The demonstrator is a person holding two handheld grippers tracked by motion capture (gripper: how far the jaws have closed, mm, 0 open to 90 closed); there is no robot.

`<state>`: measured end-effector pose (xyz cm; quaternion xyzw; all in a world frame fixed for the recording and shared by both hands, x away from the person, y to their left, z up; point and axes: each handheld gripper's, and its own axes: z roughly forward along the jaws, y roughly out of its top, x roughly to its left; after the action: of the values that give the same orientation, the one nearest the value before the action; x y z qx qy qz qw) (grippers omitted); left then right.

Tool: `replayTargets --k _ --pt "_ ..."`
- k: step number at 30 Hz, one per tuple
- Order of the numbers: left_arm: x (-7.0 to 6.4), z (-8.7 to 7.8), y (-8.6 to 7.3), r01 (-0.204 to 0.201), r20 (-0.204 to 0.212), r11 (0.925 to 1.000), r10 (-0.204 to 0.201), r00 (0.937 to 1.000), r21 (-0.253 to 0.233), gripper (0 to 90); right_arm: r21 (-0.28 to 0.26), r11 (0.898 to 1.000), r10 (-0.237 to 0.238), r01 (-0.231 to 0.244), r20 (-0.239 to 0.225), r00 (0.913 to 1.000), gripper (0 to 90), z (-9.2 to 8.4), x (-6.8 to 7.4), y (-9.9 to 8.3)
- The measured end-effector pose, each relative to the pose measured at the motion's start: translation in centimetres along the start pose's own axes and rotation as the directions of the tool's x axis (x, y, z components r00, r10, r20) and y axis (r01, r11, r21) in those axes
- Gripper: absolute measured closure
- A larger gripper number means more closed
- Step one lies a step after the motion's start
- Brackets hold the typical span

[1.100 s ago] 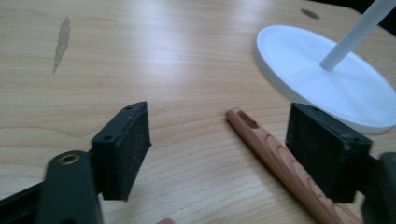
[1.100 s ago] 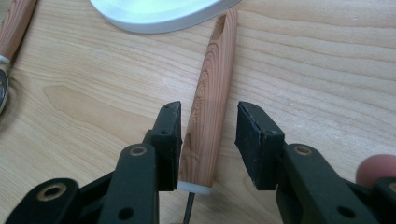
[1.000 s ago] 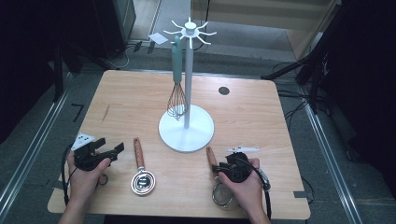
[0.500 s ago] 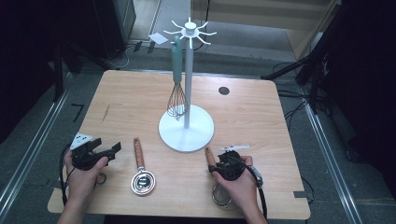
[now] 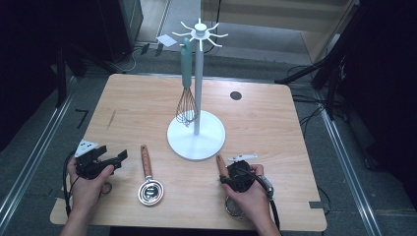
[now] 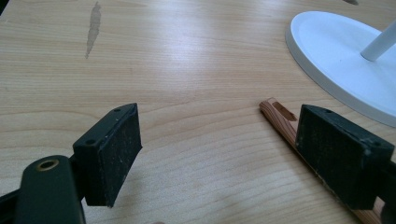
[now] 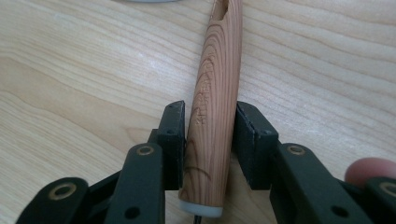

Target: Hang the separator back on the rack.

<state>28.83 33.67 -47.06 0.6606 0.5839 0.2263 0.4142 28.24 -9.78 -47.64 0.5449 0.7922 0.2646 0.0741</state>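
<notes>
A faint mark is burned into the wooden handle (image 7: 214,107), but you cannot be reading it from here. Your right gripper (image 7: 209,140) is grasping that handle, its jaws having just been closing against both sides. The handle is lying flat on the table (image 5: 295,128), long axis pointing away toward the white stand (image 5: 196,135). Your left gripper (image 6: 219,154) is resting released, jaws wide, beside the strainer (image 5: 149,179).
</notes>
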Motion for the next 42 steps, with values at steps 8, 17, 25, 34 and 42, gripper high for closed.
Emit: replayTargets --k 8,17,25,34,42 --pt "0.1 -0.1 0.0 0.003 0.0 1.0 -0.003 1.0 -0.004 15.6 0.0 0.998 -0.071 0.071 0.018 0.9973 70.8 0.0 0.3 -0.1" --pt "0.1 0.0 0.0 0.005 0.001 1.0 -0.005 1.0 -0.001 16.0 0.022 0.999 -0.04 0.042 -0.065 0.9971 72.2 -0.1 -0.5 0.0" --pt "0.1 -0.1 0.1 0.007 0.004 1.0 -0.007 1.0 -0.006 16.3 0.007 0.999 -0.046 0.046 -0.046 0.9979 72.3 -0.2 -0.3 -0.1" --pt "0.2 -0.1 0.1 0.005 0.011 0.9999 -0.005 0.9999 -0.009 17.0 -0.044 0.998 -0.048 0.046 -0.049 0.9976 72.4 -0.6 -0.6 -0.4" --pt "0.2 -0.1 0.1 0.006 0.014 0.9999 -0.006 0.9999 -0.013 20.3 -0.093 0.996 -0.025 0.017 -0.083 0.9963 72.5 -1.1 -1.0 -0.6"
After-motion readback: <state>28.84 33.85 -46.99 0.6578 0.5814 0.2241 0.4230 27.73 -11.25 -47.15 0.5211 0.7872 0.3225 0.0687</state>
